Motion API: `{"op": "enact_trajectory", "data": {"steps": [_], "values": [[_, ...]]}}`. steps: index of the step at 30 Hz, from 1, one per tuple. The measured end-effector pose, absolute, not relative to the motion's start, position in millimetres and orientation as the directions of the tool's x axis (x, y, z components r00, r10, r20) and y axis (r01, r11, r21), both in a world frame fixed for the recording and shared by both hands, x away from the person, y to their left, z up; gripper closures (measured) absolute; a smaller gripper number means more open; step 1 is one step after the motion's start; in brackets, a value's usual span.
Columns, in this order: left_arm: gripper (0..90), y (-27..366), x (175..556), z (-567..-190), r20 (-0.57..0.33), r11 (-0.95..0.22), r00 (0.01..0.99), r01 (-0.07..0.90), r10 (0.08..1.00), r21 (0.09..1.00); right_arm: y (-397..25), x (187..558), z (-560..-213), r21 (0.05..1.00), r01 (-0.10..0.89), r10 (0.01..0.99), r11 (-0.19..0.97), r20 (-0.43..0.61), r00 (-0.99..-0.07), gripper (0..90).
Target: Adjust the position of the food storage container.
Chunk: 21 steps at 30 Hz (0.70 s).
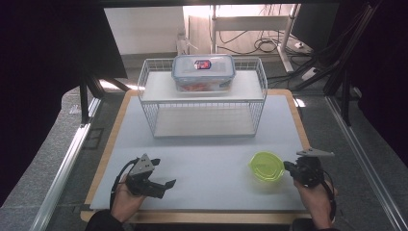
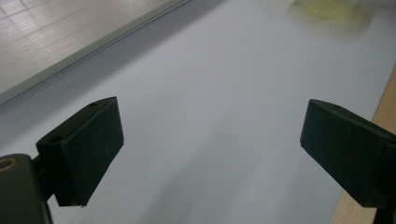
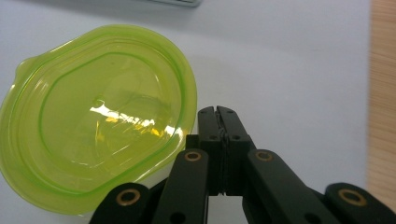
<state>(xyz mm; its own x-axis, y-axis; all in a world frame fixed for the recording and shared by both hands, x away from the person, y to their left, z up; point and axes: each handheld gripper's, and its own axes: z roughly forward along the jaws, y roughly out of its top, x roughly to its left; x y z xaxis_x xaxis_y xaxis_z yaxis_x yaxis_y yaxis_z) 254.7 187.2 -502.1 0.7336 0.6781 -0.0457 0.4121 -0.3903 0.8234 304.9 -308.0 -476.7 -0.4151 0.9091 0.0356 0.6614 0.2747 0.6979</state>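
A small round lime-green container point(image 1: 265, 166) with its translucent lid on stands on the white mat at the front right. My right gripper point(image 1: 287, 167) sits just right of it, low over the mat. In the right gripper view the container point(image 3: 95, 121) spreads across the left side, and my right gripper point(image 3: 218, 111) is shut with its jaws pressed together beside the rim and nothing between them. My left gripper point(image 1: 163, 173) hovers at the front left. Its jaws stand wide apart over bare mat in the left gripper view point(image 2: 210, 140), so it is open.
A white wire rack point(image 1: 202, 98) stands at the back of the mat. On its upper shelf sits a clear box with a blue lid point(image 1: 203, 71) and red contents. The mat point(image 1: 202, 163) lies on a wooden board whose edge runs along the front and right.
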Motion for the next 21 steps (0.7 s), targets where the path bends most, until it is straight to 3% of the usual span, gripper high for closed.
{"op": "enact_trajectory", "data": {"steps": [21], "values": [[6.0, 189.0, 254.4, -501.9, -0.046, -0.390, 0.732, 0.415, 0.680, 0.822, -212.4, 332.8, -479.8, 0.687, 0.601, 0.796, 0.408, 0.055, -0.603, 89.9]]}}
